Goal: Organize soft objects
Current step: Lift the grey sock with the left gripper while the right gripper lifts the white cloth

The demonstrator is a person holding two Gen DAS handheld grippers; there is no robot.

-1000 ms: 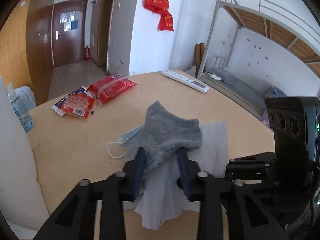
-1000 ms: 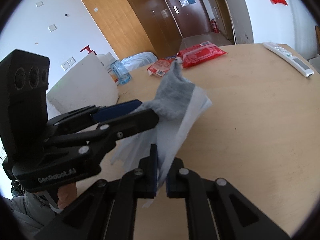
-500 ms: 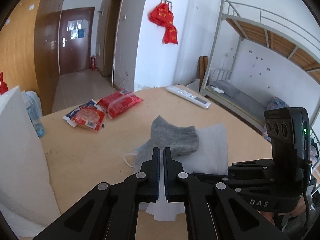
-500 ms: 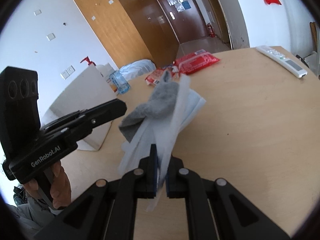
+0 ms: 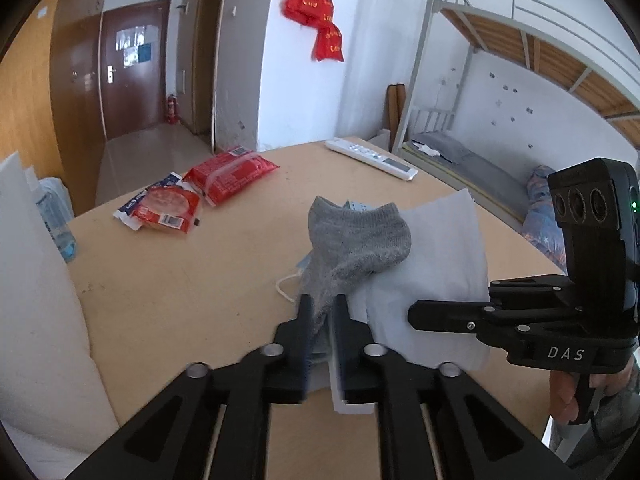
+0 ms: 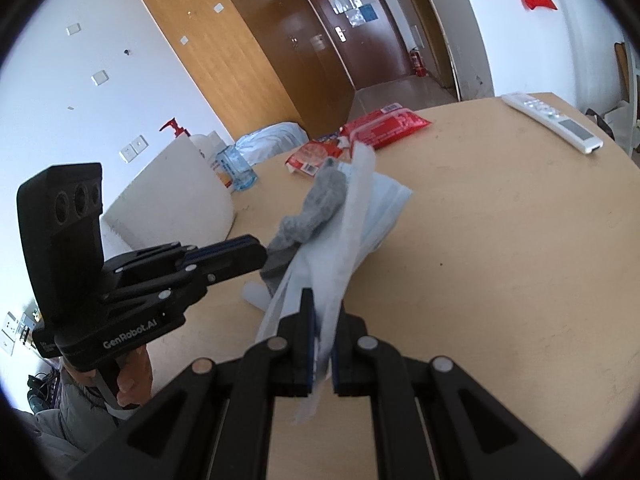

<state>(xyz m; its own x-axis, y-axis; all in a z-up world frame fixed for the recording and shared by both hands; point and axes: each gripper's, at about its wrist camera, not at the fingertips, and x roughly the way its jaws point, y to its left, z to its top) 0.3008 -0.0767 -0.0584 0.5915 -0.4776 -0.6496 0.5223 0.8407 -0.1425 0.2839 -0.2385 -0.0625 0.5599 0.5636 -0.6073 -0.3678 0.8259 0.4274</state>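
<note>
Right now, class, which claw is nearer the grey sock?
Left. The left claw grips the grey sock itself; the right claw pinches the white tissue sheet beside it.

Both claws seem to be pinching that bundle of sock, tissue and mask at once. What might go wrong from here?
The left gripper pinches the gray sock and the right gripper the white tissue; pulling apart might tear the thin tissue.

The blue face mask is sandwiched in the stack, apparently gripped by neither, so it may slip out onto the table.
</note>
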